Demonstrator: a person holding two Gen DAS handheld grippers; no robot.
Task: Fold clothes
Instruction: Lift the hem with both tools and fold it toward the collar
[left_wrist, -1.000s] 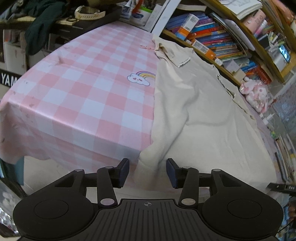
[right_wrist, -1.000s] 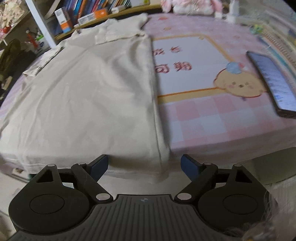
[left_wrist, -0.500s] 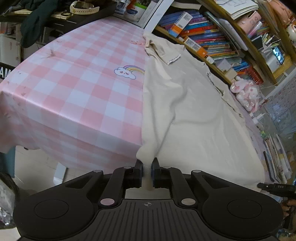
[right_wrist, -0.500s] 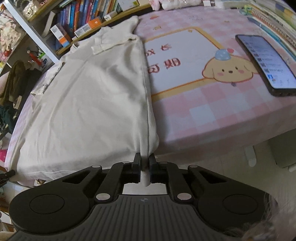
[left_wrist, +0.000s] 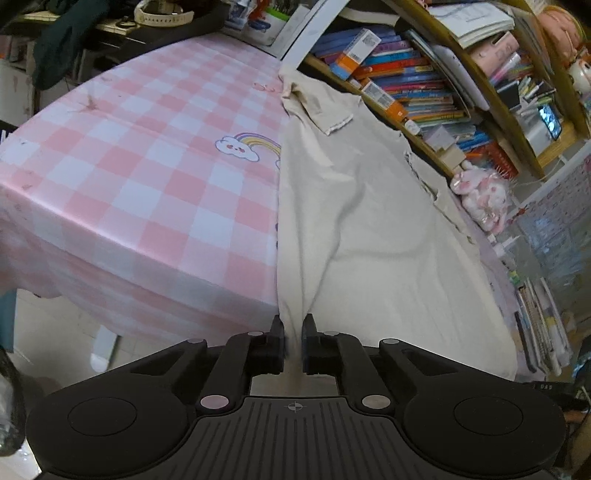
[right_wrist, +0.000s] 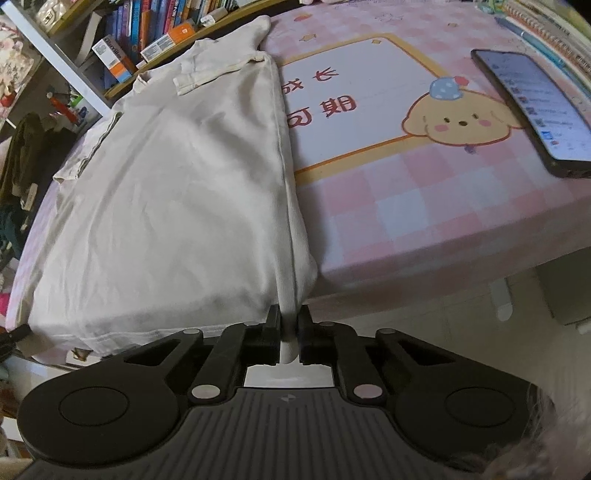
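A cream short-sleeved shirt (left_wrist: 373, 206) lies flat along the table, collar end far from me, hem hanging over the near edge. My left gripper (left_wrist: 293, 332) is shut on the hem's left corner, and the cloth rises in a taut ridge from its jaws. In the right wrist view the same shirt (right_wrist: 177, 184) spreads to the left, and my right gripper (right_wrist: 289, 325) is shut on the hem's right corner, with a tongue of fabric poking out behind the jaws.
The pink checked tablecloth (left_wrist: 140, 177) covers the table. A phone (right_wrist: 532, 107) lies at the right, near a puppy picture (right_wrist: 461, 118). Bookshelves (left_wrist: 413, 81) run along the far side, with a plush toy (left_wrist: 480, 195) beside them. Floor shows below the table edge.
Both grippers went from open at the hem to shut on its two corners. The pinched corners are now pulled up and taut toward me.
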